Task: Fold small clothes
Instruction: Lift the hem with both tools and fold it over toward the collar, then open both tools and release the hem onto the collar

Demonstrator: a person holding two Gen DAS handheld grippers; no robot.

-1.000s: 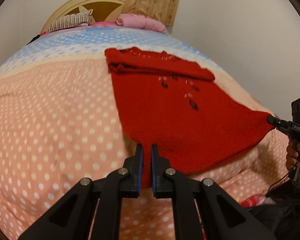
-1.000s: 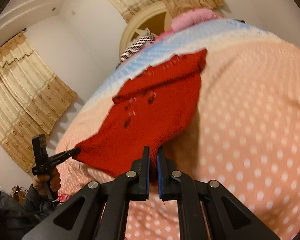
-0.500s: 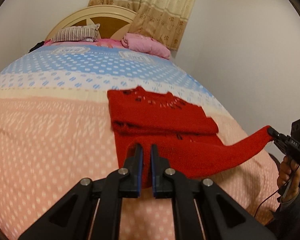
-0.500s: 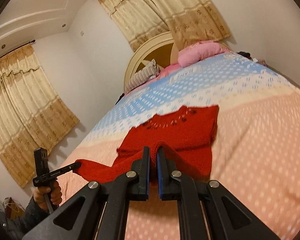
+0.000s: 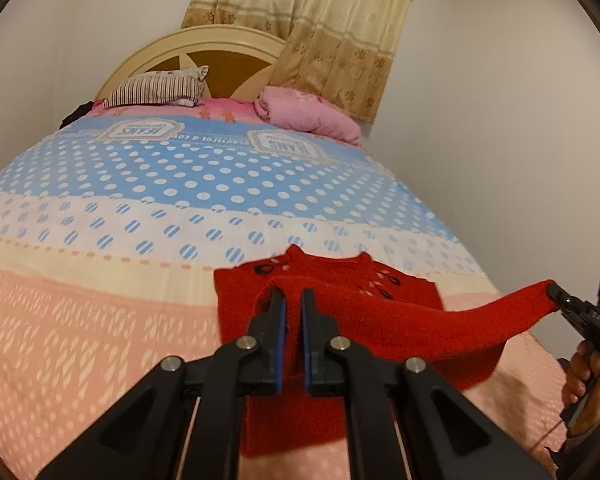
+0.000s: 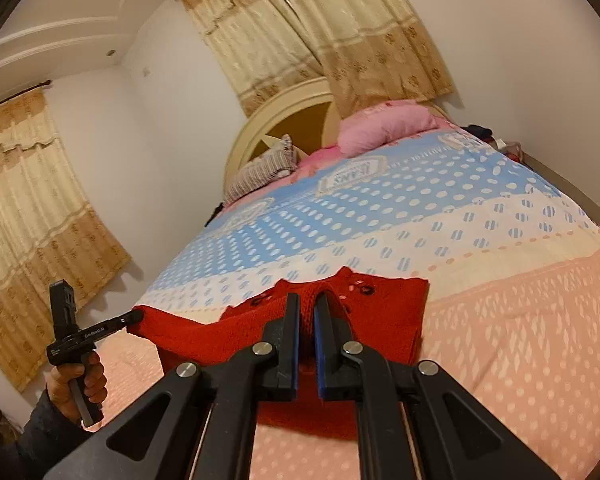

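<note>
A small red knitted sweater (image 5: 380,320) lies on the bed, its lower half lifted and carried over its upper half. My left gripper (image 5: 293,300) is shut on one corner of the sweater's hem. My right gripper (image 6: 307,302) is shut on the other hem corner; it also shows at the right edge of the left wrist view (image 5: 556,294), where the hem stretches between the two. The left gripper shows in the right wrist view (image 6: 134,316). The sweater (image 6: 380,320) has dark and pale stitched marks near its collar.
The bed has a dotted cover (image 5: 100,320) in pink, cream and blue bands. A striped pillow (image 5: 156,88) and a pink pillow (image 5: 308,112) lie by the round headboard (image 5: 220,52). White walls and beige curtains (image 6: 300,40) stand behind.
Both grippers have lifted the sweater's hem and carried it forward toward the collar, so the lower half now arches over the upper half.
</note>
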